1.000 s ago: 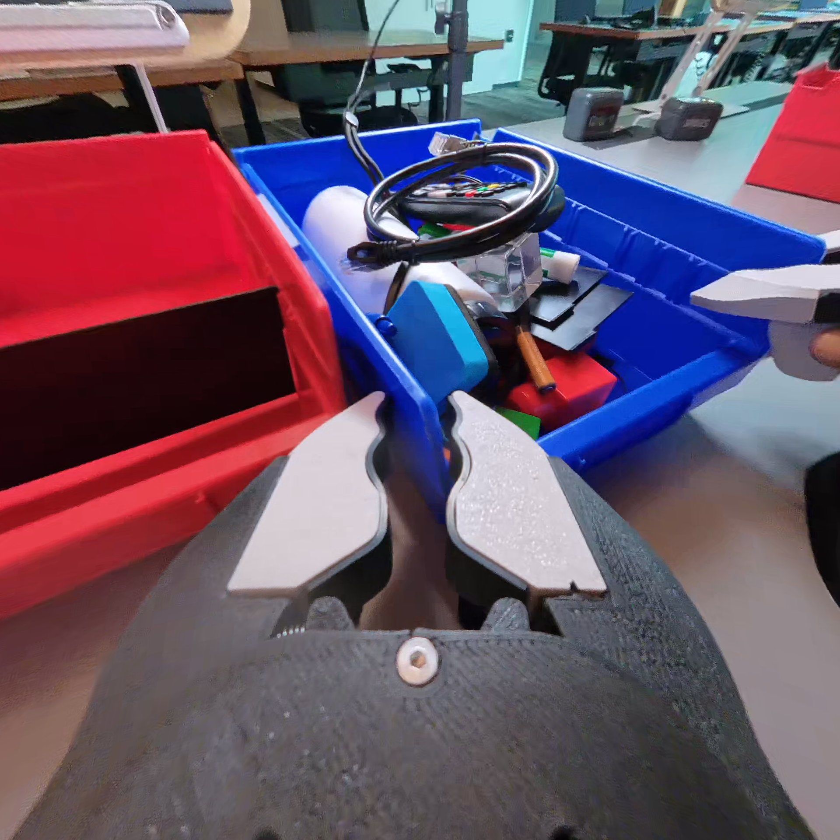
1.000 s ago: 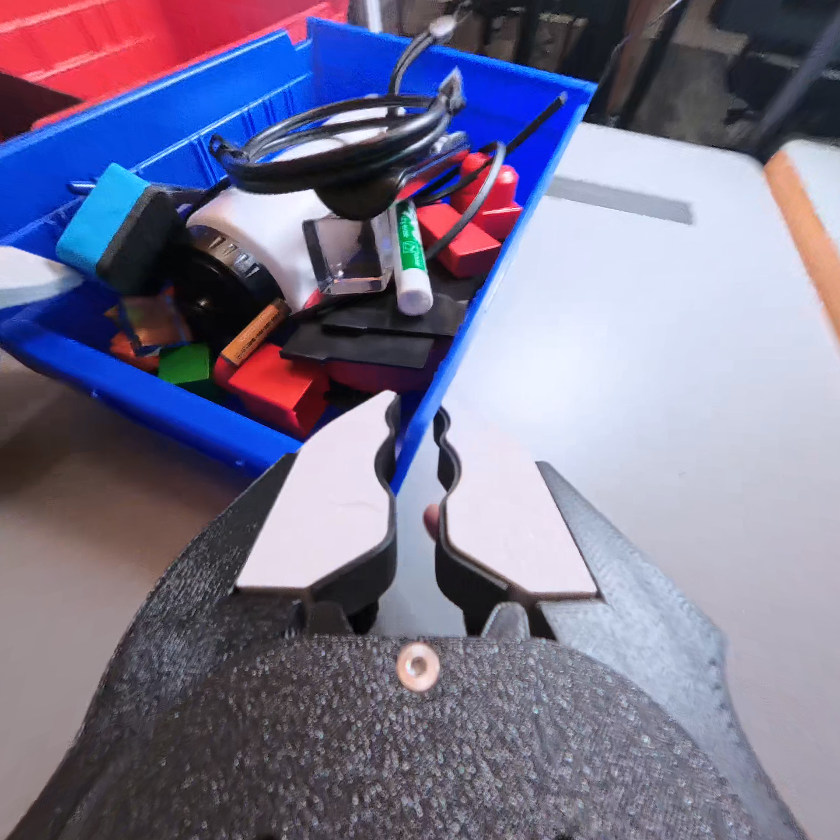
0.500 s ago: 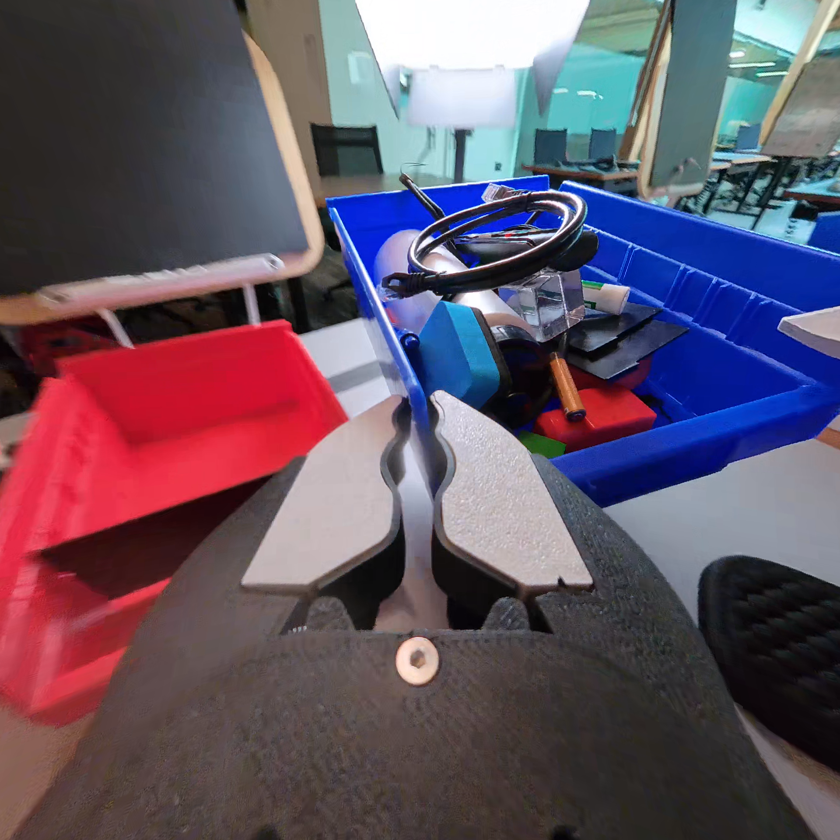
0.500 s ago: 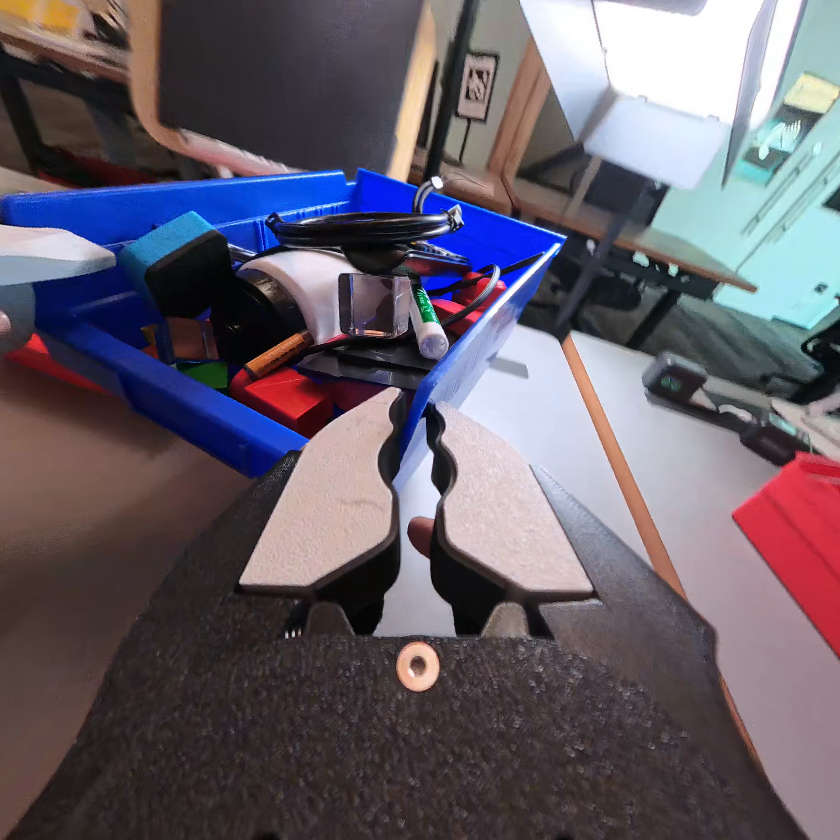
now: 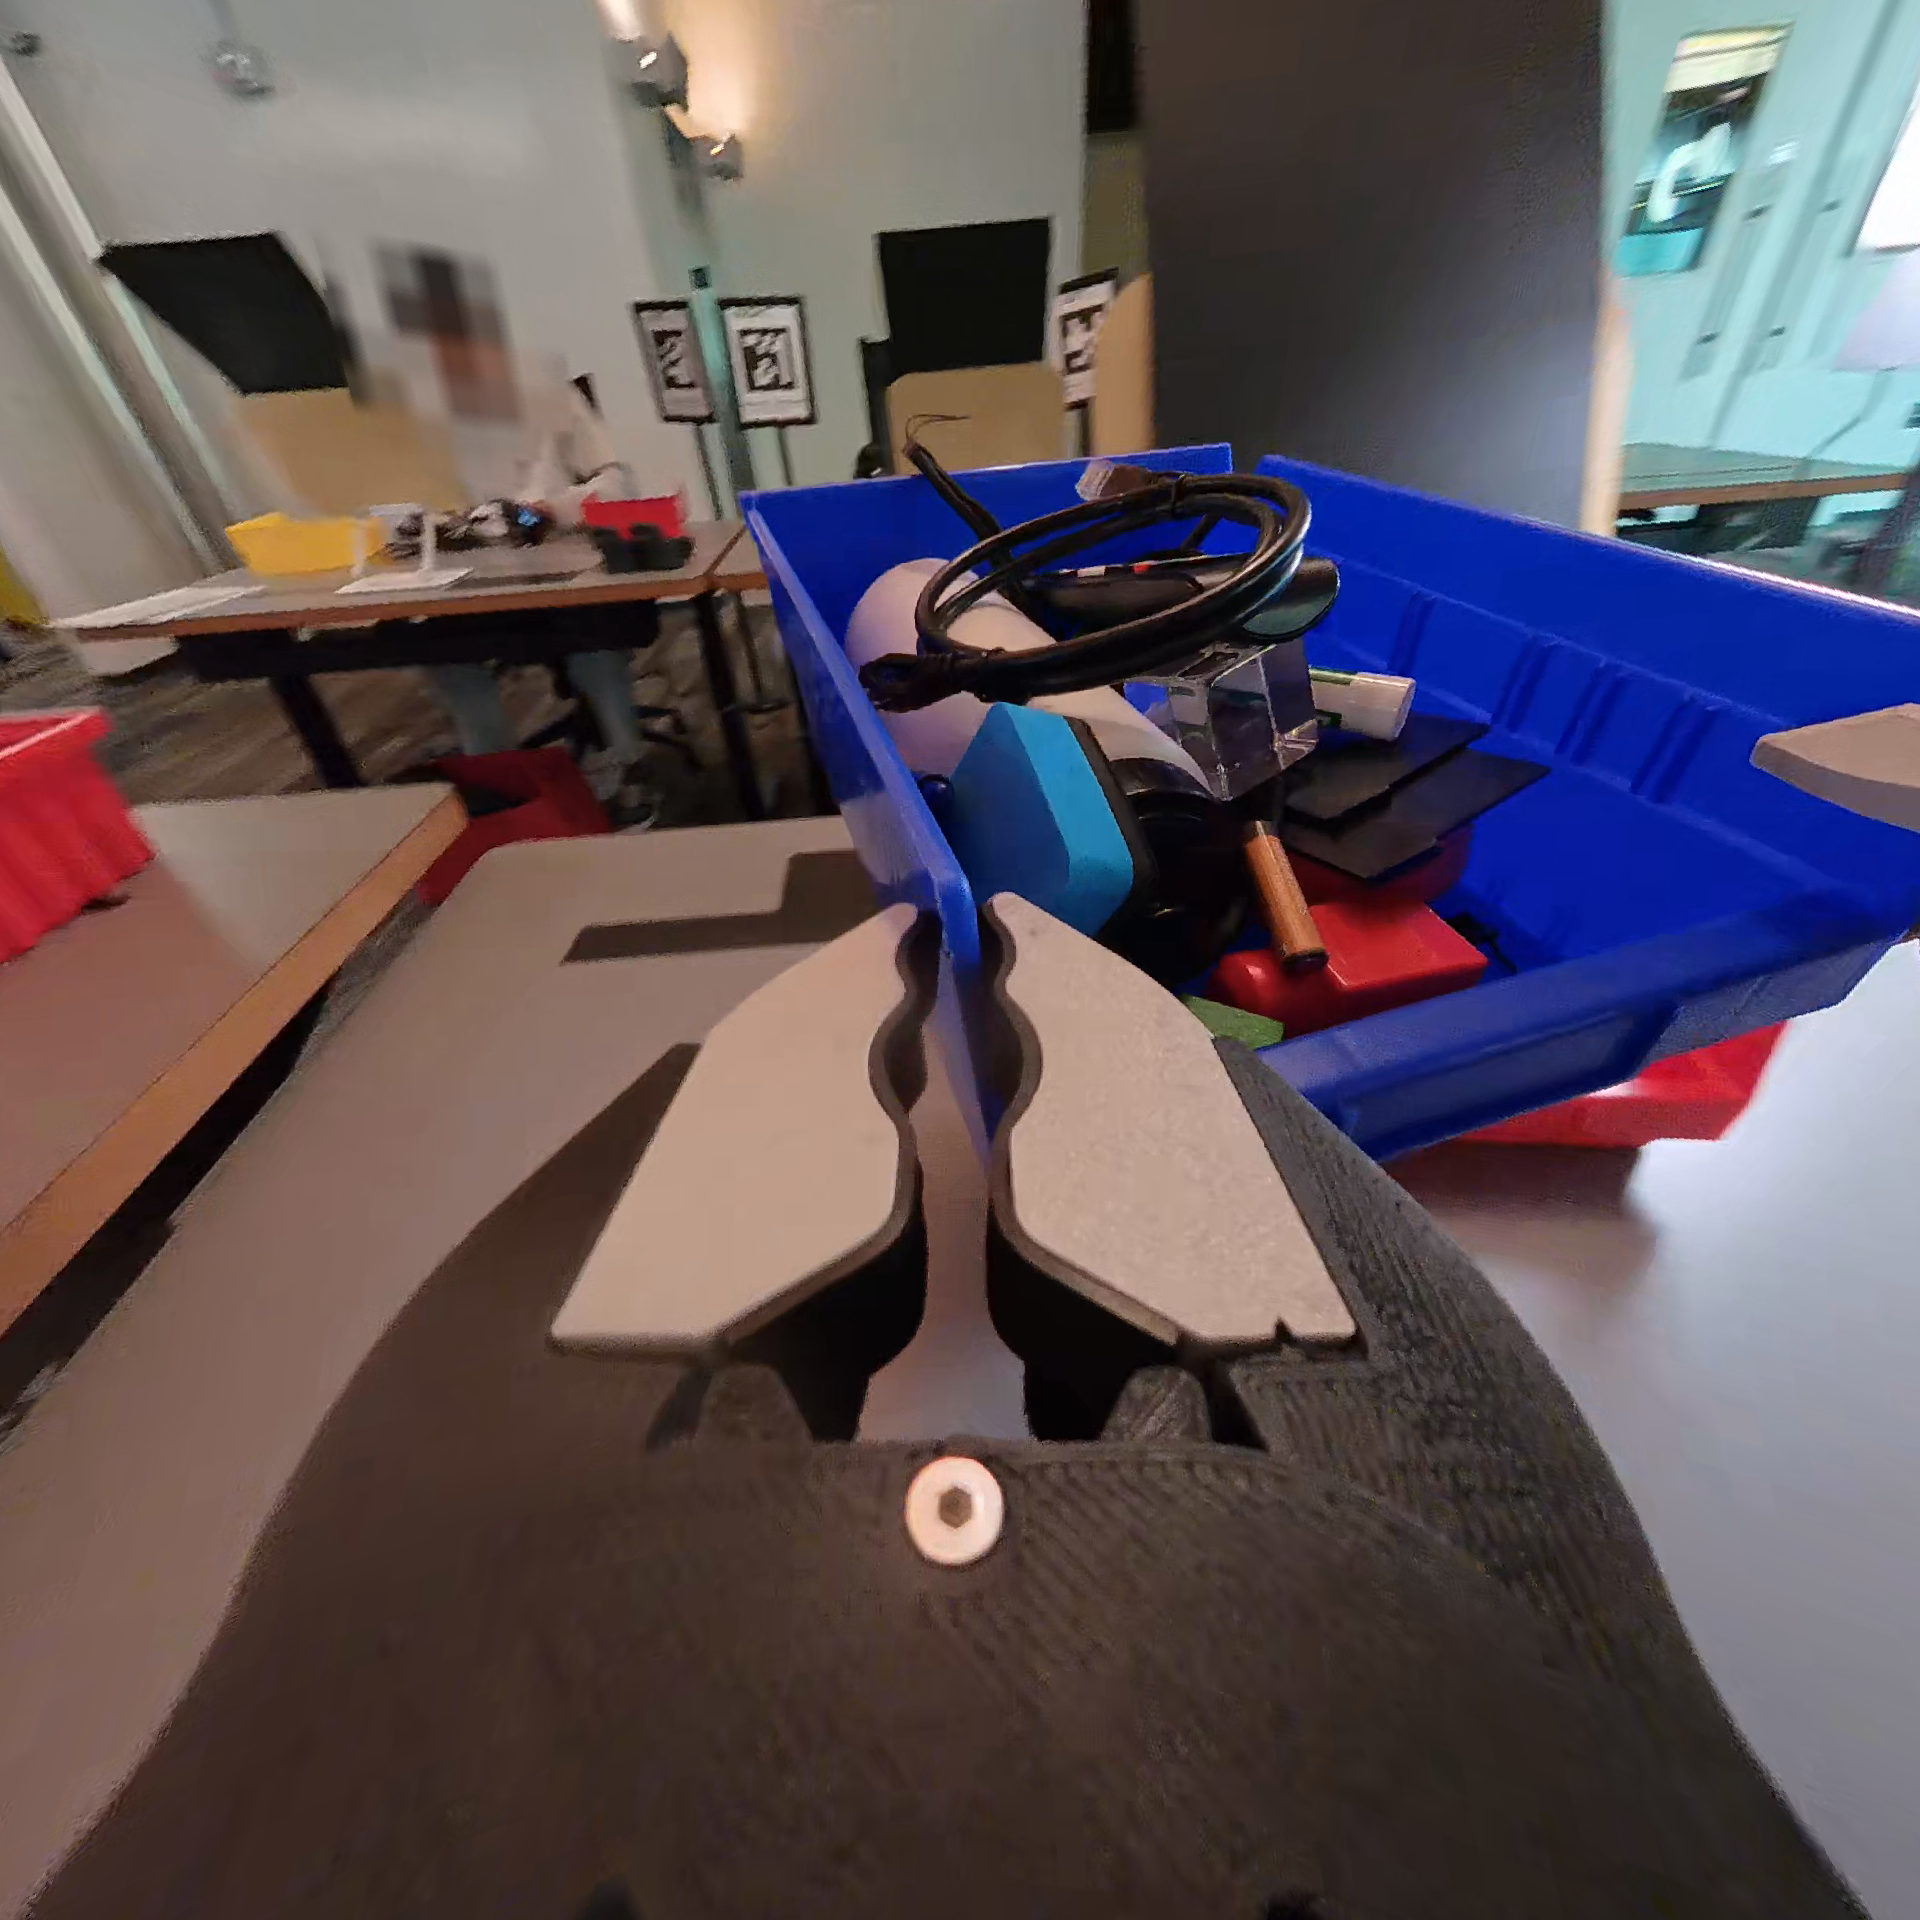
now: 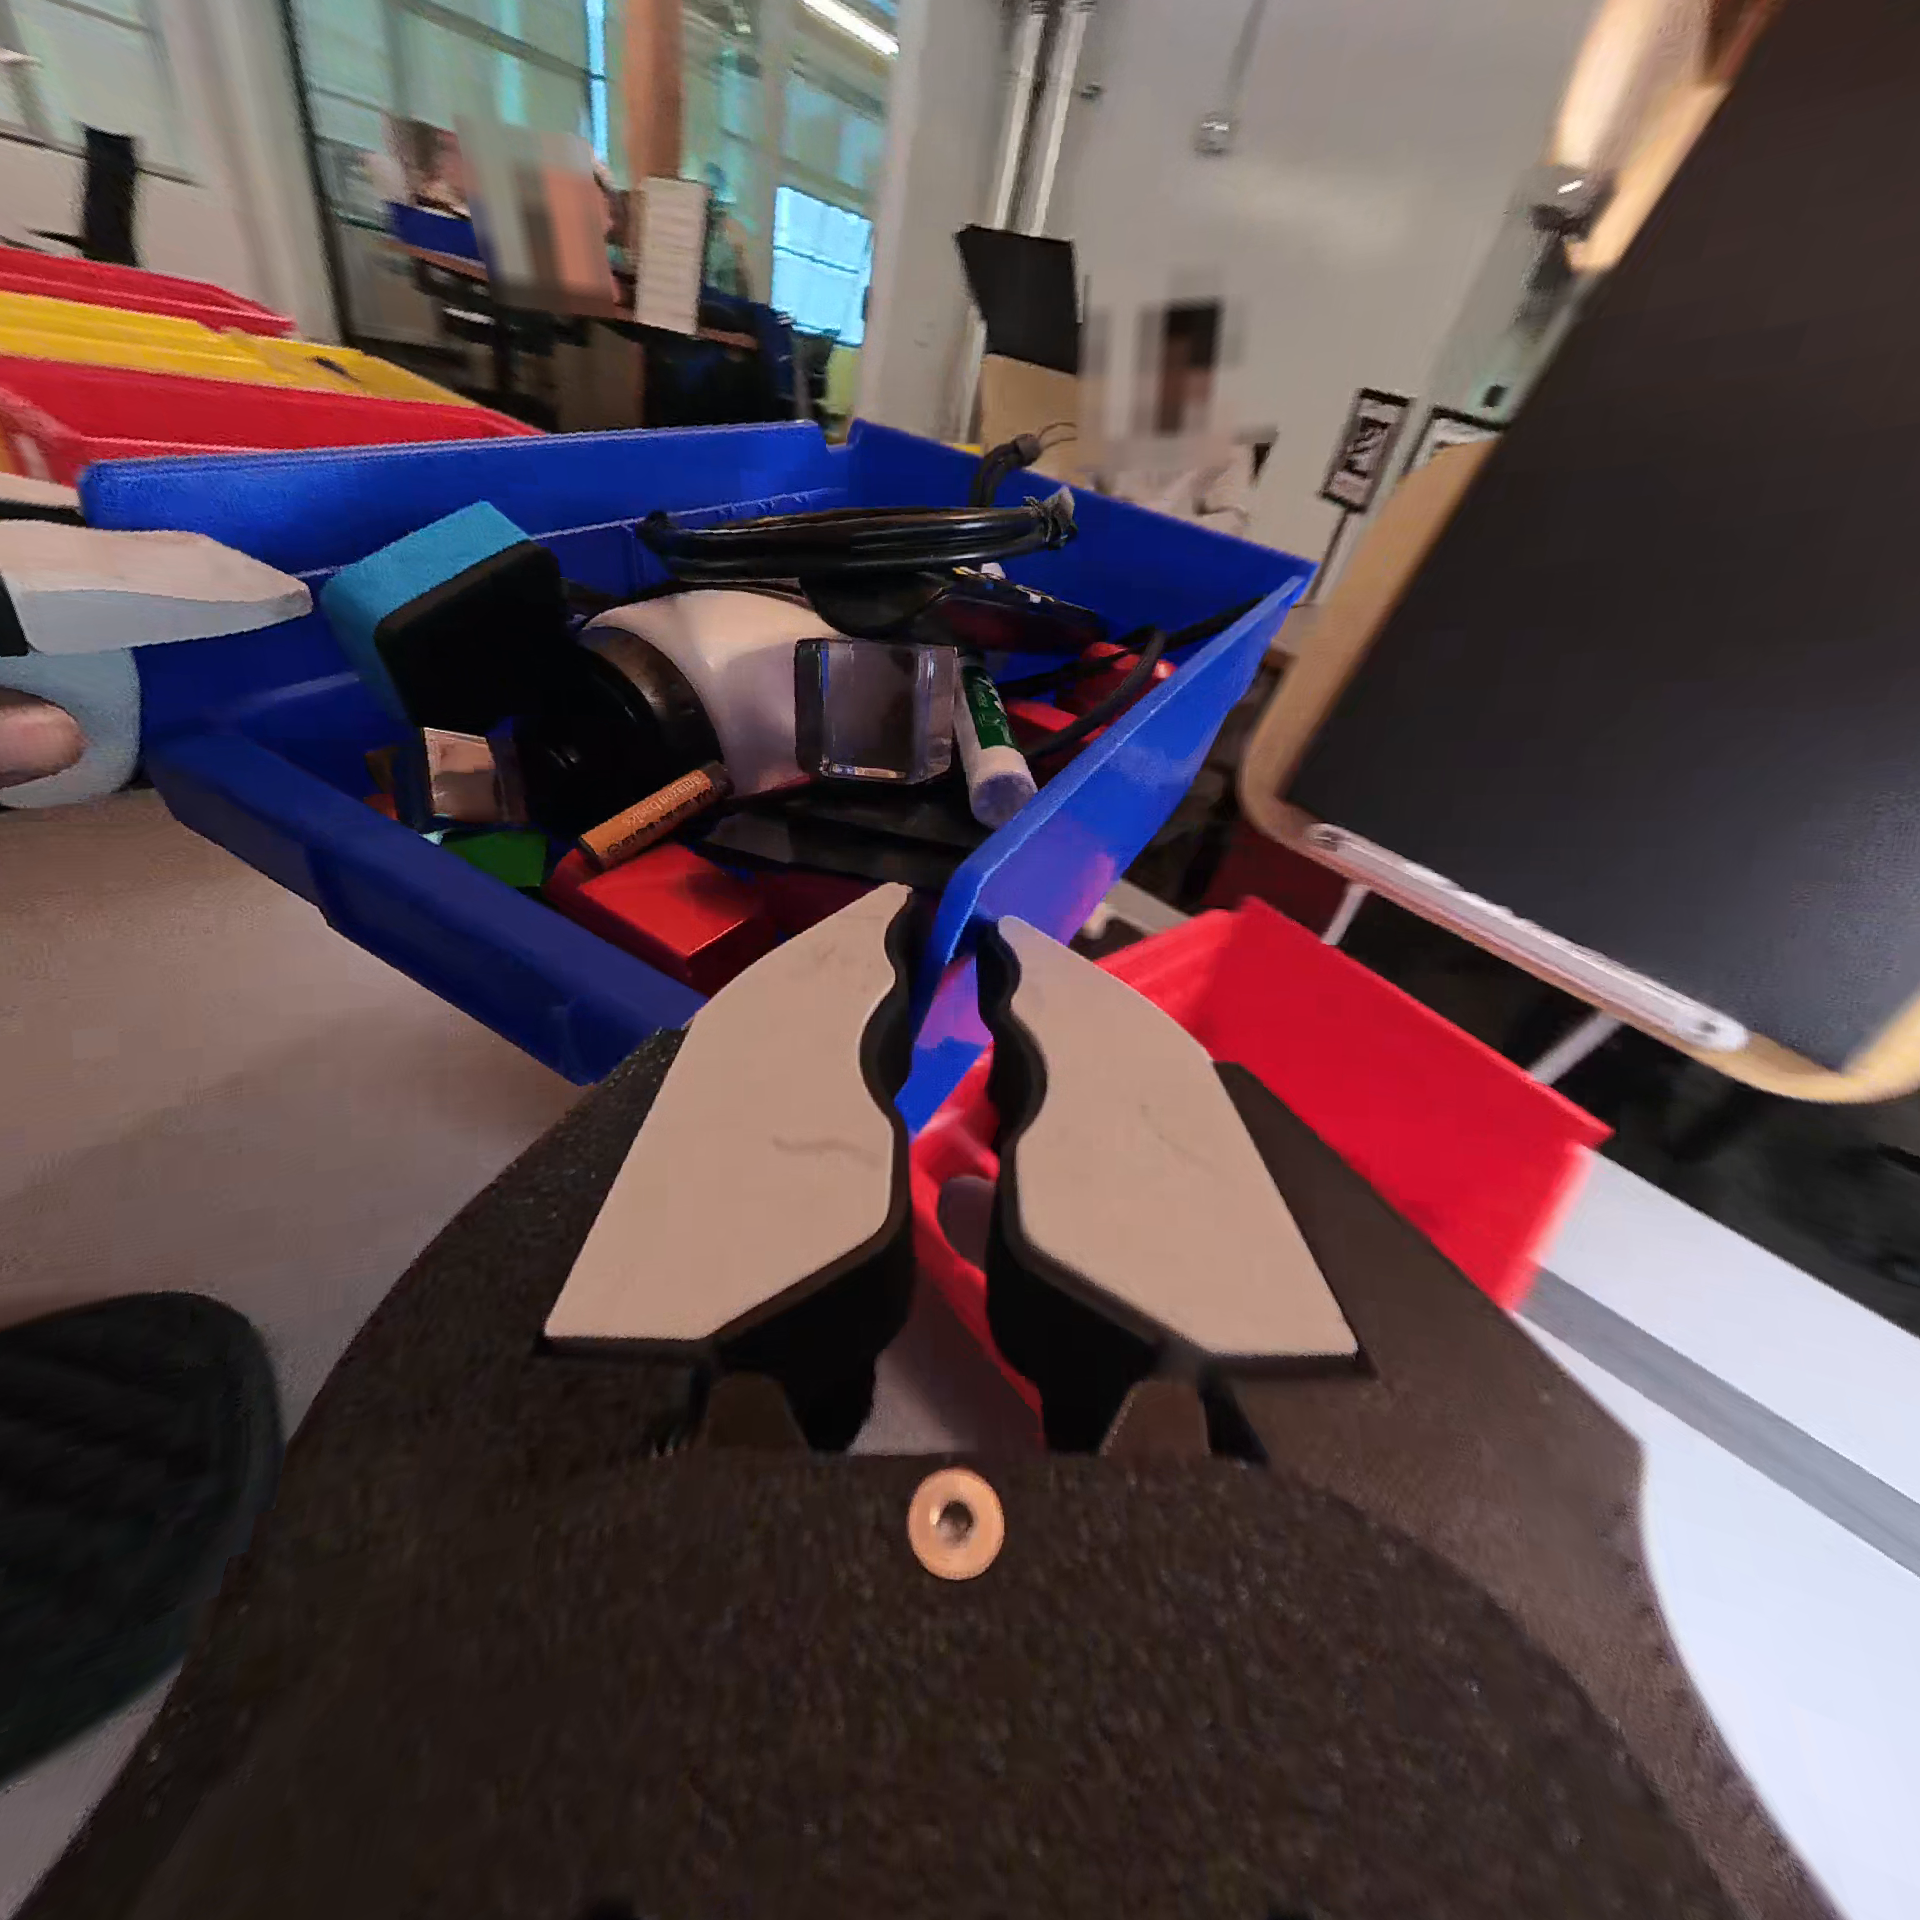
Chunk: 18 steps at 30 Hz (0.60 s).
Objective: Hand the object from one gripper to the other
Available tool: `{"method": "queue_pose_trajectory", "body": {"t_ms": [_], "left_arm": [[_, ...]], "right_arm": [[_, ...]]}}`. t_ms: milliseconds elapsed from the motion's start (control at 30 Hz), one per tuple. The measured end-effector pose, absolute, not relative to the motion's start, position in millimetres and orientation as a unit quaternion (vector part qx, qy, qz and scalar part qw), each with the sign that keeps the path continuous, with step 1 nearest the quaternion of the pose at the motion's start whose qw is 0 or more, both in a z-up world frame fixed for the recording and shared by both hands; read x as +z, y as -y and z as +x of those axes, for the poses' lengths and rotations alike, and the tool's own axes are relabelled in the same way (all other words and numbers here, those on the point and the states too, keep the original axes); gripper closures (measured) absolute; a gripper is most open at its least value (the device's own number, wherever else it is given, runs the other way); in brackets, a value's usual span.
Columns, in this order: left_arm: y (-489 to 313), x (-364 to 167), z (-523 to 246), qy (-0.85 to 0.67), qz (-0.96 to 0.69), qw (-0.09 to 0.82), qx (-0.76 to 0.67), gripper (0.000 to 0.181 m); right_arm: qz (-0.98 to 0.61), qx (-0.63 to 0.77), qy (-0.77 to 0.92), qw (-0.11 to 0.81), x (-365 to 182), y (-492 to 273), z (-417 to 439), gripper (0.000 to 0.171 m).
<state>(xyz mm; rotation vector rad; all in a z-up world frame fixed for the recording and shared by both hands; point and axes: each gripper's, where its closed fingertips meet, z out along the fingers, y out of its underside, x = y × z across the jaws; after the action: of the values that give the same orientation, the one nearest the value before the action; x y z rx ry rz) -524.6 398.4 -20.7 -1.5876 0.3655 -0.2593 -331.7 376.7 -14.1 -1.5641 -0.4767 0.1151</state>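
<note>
A blue bin [image 5: 1558, 997] holds a coiled black cable [image 5: 1122, 613], a white cylinder [image 5: 894, 623], a blue-and-black eraser [image 5: 1039, 821], a clear cube [image 5: 1236, 717], a marker [image 6: 987, 738] and red blocks [image 5: 1351, 961]. My left gripper [image 5: 951, 920] is shut on the bin's left side wall. My right gripper [image 6: 951, 914] is shut on the bin's right side wall [image 6: 1101, 790]. The bin [image 6: 416, 883] hangs tilted above the table between both grippers. Each view shows one of the other gripper's fingers [image 5: 1839, 764] [image 6: 156, 597] at its edge.
A red bin [image 6: 1351, 1081] sits below the blue bin's right side; it also shows in the left wrist view [image 5: 1621, 1101]. A black board with a wood rim [image 6: 1621, 623] stands close on the right. Grey tables [image 5: 312, 1195], red and yellow bins [image 6: 208, 364] and a person [image 5: 561, 447] are farther off. One gripper's finger ends stand about 20 cm off the other's.
Both grippers have closed fully on the bin's walls and lifted it off the table. The red bin that was at the left is now under the bin's right side.
</note>
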Motion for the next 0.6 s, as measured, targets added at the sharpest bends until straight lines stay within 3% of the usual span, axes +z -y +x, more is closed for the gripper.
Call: {"method": "queue_pose_trajectory", "body": {"t_ms": [267,500,600], "left_arm": [[-417,-111,-607,-0.119,-0.751,0.644,-0.084,0.176],[-435,-194,-566,-0.212,-0.818,0.529,-0.074,0.168],[-432,-195,-555,-0.292,-0.799,0.524,-0.050,0.159]], "right_arm": [[-0.727,0.104,0.250,0.631,-102,-412,-421,0.161],[-0.798,0.056,0.223,0.557,-193,-431,-383,0.160],[-0.793,0.083,0.241,0.554,-183,-417,-371,0.151]]}}
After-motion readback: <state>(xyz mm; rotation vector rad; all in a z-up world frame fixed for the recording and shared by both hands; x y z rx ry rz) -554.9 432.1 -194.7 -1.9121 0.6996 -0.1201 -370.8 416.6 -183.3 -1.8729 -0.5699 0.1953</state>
